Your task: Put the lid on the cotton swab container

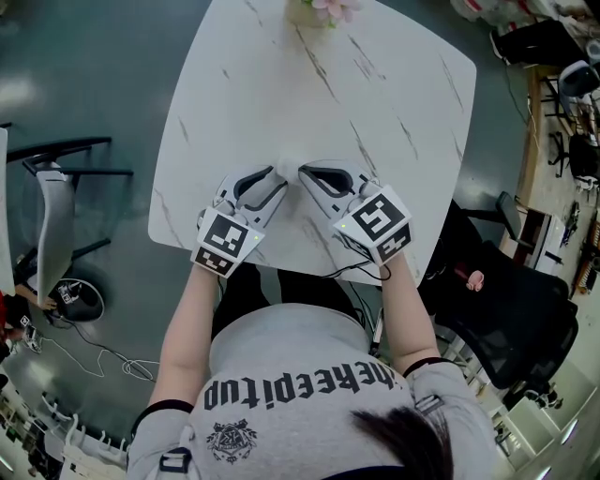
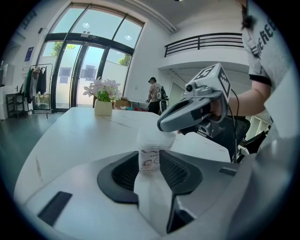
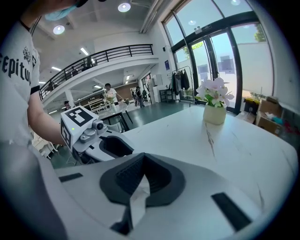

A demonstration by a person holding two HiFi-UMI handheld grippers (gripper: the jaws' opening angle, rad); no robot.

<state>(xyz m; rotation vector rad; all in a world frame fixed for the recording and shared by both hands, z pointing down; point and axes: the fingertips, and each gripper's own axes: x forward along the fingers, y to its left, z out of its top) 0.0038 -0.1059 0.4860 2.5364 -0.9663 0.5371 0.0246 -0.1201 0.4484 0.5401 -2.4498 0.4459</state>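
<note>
Firstly, pale chair (image 1: 52, 220): standing on the dark floor, well apart from the table's left edge.
Table (image 1: 281, 84): white, marble-veined, taking up the middle of the head view; both grippers are working over its near edge.
Left gripper (image 1: 277, 176): reaching in from the left, its jaws clamping the lower body of the cotton swab container from both sides.
Cotton swab container (image 2: 149, 160): standing upright on the table between the left jaws, its printed label facing the left gripper view.
Cloudy top (image 2: 153, 138): sitting on the container, wider than the body; whether it is pressed fully home is not clear.
Right gripper (image 1: 305, 172): coming in from the right, its tip hanging just over that top. Its own view is showing the jaw tips meeting, with only a wedge of white tabletop between them lower down.
Flower pot (image 1: 323, 9): resting at the table's far edge, well apart from the grippers.
Black chair (image 1: 506, 309): standing beside the table's right corner.
</note>
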